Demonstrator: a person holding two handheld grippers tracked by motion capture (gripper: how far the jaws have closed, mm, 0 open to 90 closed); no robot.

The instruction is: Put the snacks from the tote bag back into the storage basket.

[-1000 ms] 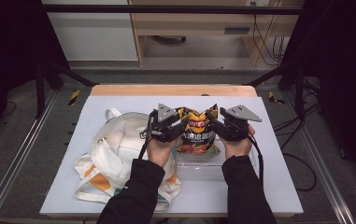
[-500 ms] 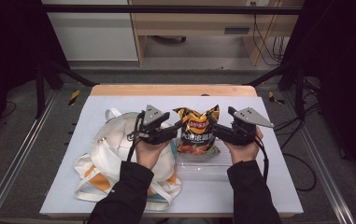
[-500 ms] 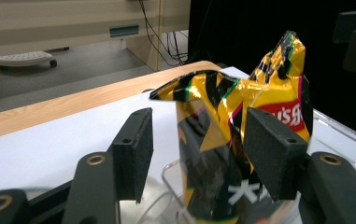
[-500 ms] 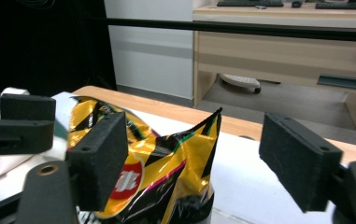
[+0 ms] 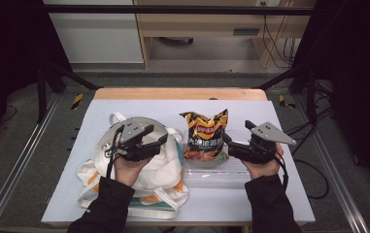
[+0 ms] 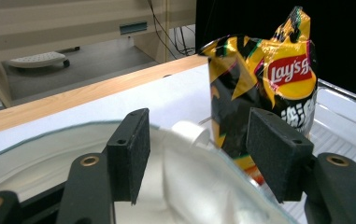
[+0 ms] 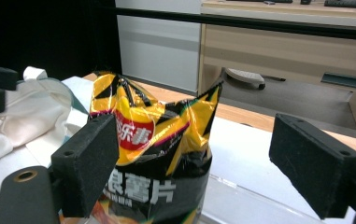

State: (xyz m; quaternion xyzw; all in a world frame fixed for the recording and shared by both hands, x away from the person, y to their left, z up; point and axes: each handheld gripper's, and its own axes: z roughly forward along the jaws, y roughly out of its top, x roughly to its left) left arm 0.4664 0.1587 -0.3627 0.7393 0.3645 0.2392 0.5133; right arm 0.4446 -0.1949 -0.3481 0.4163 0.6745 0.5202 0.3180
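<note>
Your chip bag (image 5: 205, 137) stands upright in the clear plastic tray (image 5: 221, 174), long axis vertical, crimped top flared upward, near the middle of the table (image 5: 270, 109). Your right gripper (image 5: 235, 147) sits just beside its right flank, level, jaws pointing at the bag; they have just been opening and now stand wide, pads clear of the foil, nothing between them. In the right gripper view the bag (image 7: 154, 154) fills the gap ahead, off toward the left pad. Your left gripper (image 5: 157, 141) hovers over the white tote bag (image 5: 148, 174), apart from the chips, jaws likewise just opened wide and empty; in the left gripper view the bag (image 6: 264, 88) rises ahead toward the right pad, tote fabric (image 6: 189, 186) beneath. Right hand is the nearer one. Judgement: the bag looks set down and released; any regrasp would come sideways across its narrow width, and the tote's mouth lies to the bag's left.
</note>
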